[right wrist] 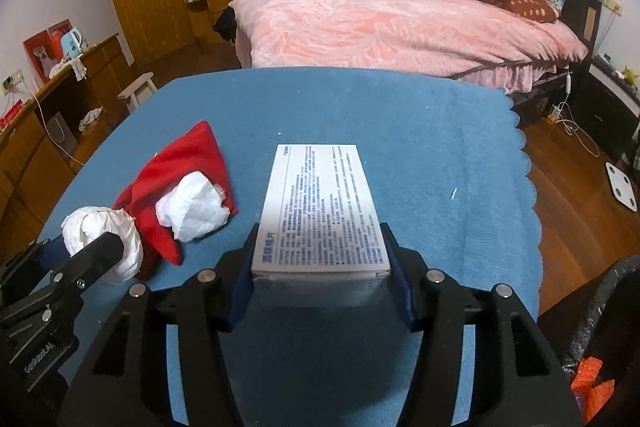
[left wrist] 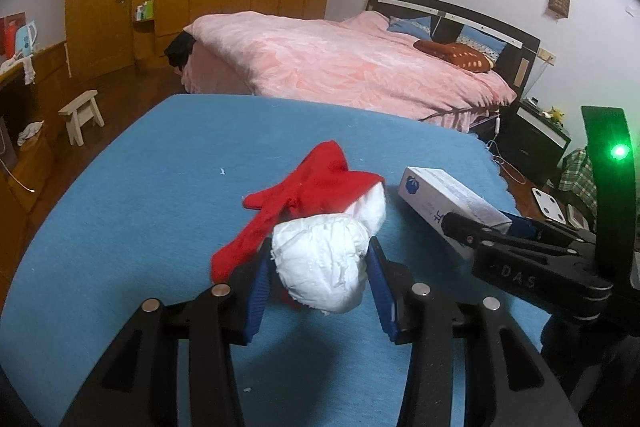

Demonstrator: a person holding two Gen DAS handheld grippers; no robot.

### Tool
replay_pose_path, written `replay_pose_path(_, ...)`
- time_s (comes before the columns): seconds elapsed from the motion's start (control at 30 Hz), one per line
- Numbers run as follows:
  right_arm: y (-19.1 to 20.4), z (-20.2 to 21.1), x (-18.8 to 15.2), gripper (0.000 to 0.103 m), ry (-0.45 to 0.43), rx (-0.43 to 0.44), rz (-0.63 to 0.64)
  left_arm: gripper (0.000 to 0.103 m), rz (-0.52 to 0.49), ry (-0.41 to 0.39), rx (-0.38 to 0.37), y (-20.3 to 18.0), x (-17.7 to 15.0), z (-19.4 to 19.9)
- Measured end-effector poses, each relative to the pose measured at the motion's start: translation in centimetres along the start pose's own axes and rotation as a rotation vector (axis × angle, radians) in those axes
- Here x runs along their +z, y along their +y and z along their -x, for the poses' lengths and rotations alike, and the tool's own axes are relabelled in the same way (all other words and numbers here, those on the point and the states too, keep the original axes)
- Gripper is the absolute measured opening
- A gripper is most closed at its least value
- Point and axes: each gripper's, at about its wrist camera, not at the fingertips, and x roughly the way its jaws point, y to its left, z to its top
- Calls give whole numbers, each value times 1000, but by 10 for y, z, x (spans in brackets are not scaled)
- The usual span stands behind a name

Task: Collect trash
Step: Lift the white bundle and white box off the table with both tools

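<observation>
In the left wrist view, the left claw point(left wrist: 320, 287) is clenched on a crumpled white tissue wad point(left wrist: 320, 263) above the blue surface point(left wrist: 140, 195), beside a red cloth point(left wrist: 304, 191); "DAS" is readable on the right claw's arm. In the right wrist view, the right claw point(right wrist: 320, 291) grips a white printed box point(right wrist: 320, 211), small blue text unreadable, and only here shows a black-lined trash bin point(right wrist: 600, 327).

Both the left gripper point(left wrist: 320, 291) and the right gripper point(right wrist: 320, 283) are matte black plastic linkages with round silver pins and ribbed blue finger pads point(left wrist: 256, 291).
</observation>
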Motion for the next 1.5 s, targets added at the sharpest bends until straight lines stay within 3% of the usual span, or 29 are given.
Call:
replay_pose_path(0.17,0,-8,-5,56,27,-4,2,45,-4,12,1,-2,-2,-4)
replay_pose_path(0.3,-3,-14,-3,67,29,-8,-14,45,-2,18,10,1,-1,-8)
replay_pose_path(0.4,-3,-19,-1,67,35,-7,-14,45,-3,21,16,3,0,-10)
replay_pose_path(0.5,-3,-25,-2,67,51,-10,-8,45,-2,22,18,4,1,-11)
replay_pose_path(0.53,-3,-26,-2,65,56,-6,-8,45,-1,23,18,4,0,-11)
replay_pose_path(0.57,-3,-27,-3,56,61,2,-8,45,-1,23,18,4,0,-11)
replay_pose_path(0.63,-3,-25,-4,56,59,4,-6,45,-3,24,17,4,0,-11)
replay_pose_path(1.5,-31,97,-1,56,-94,-1,-66,45,-59,-58,-62,-46,19,44)
